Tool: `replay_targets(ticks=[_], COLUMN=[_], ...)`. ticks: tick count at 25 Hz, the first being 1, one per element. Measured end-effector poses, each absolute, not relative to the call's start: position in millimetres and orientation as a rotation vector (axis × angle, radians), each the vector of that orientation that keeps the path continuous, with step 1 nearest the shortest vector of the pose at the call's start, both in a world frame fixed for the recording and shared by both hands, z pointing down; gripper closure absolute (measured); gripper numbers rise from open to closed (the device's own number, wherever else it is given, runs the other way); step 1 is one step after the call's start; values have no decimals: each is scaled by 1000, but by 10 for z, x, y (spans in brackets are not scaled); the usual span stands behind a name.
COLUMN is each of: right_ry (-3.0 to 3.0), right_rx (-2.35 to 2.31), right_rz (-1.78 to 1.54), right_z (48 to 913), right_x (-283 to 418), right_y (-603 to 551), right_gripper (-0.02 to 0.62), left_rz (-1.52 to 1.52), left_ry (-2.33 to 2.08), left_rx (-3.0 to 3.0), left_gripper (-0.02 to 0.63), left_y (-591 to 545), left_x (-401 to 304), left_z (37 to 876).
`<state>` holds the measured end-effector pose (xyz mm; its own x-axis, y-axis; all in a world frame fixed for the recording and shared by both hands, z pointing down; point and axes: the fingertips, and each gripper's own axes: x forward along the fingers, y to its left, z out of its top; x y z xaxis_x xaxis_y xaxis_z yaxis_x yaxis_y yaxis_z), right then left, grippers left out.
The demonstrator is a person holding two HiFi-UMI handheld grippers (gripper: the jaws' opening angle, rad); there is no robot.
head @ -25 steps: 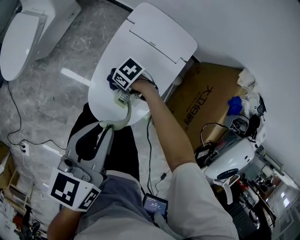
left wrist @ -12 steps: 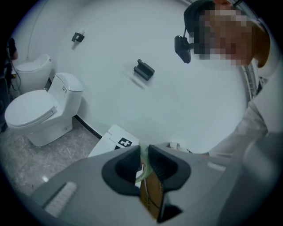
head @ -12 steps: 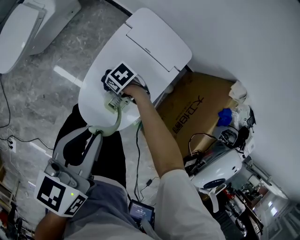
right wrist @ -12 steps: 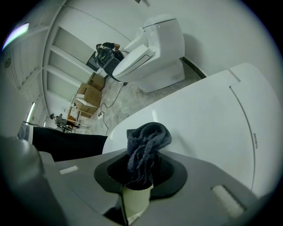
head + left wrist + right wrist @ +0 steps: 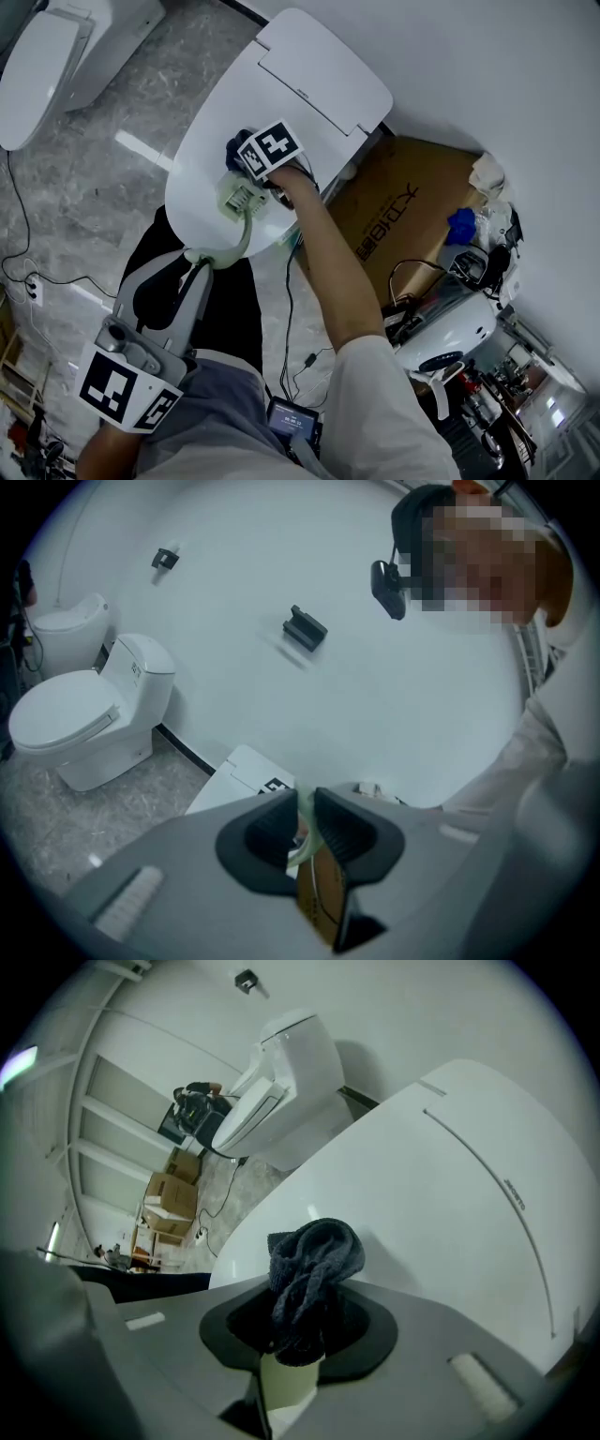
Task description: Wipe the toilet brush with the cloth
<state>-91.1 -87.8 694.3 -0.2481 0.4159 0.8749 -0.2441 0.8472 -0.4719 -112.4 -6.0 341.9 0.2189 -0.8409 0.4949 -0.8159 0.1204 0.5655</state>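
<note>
The toilet brush is pale green: its curved handle (image 5: 236, 238) runs from my left gripper (image 5: 198, 260) up to the square brush head (image 5: 241, 193) over the closed toilet lid (image 5: 309, 84). My left gripper (image 5: 302, 834) is shut on the thin handle (image 5: 304, 819). A dark grey cloth (image 5: 309, 1274) is bunched between the jaws of my right gripper (image 5: 302, 1330), which is shut on it. That right gripper (image 5: 253, 169) sits at the brush head, and the cloth (image 5: 236, 146) shows as a dark edge beside it. The pale brush (image 5: 286, 1382) lies directly under the cloth.
A second white toilet (image 5: 56, 47) stands at the left, also seen as the second toilet (image 5: 80, 705). A brown cardboard box (image 5: 398, 211) leans by the wall at the right. Cables (image 5: 28, 272) trail on the grey marble floor. Equipment clutter (image 5: 469, 291) fills the lower right.
My right gripper with the cloth has shifted slightly up and to the right along the brush head. The left gripper keeps its hold on the handle.
</note>
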Motion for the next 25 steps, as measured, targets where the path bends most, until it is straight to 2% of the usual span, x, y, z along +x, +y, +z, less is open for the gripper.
replay_targets(ticks=[25], right_ry=[-1816], right_rx=[221], right_rz=[974], right_z=[6997], right_x=[-395], right_y=[-1001], right_gripper=[500], left_rz=[-22], left_ry=[-1541], left_rx=[1698], left_gripper=[606], left_y=[-70], left_x=[-1103], left_z=[3411])
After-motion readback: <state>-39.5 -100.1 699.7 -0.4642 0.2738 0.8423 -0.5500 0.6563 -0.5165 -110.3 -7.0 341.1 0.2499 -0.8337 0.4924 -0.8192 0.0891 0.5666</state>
